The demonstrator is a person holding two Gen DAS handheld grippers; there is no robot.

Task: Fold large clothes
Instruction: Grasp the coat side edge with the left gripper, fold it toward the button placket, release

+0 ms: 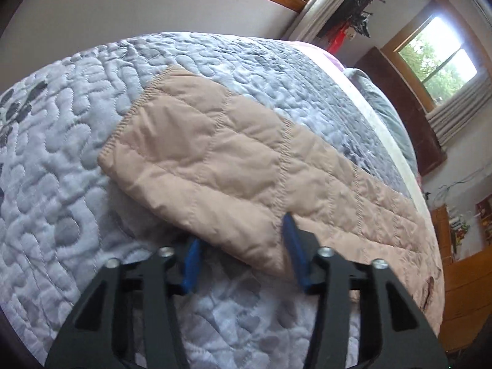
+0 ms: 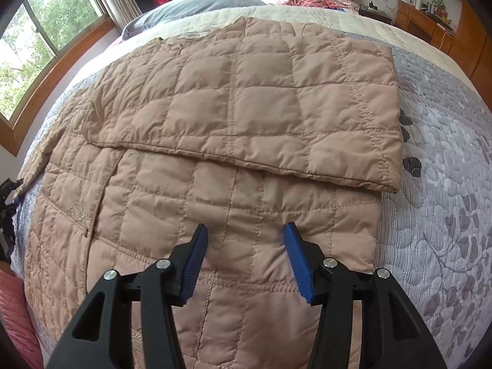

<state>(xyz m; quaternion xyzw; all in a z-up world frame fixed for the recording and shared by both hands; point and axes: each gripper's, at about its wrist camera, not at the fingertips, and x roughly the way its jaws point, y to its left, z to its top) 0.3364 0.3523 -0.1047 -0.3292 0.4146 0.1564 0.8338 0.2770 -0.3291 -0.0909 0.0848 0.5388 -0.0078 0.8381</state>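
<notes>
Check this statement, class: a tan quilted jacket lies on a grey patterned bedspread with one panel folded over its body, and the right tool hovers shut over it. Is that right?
One detail is wrong: the right tool is open, its blue fingers spread apart above the tan quilted jacket, as the right wrist view shows. The jacket does lie on the grey patterned bedspread with one panel folded over.

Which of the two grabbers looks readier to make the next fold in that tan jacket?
Probably the left gripper: its fingers already straddle the tan jacket's sleeve edge. The right gripper stands open over the flat middle, with no edge to catch.
</notes>
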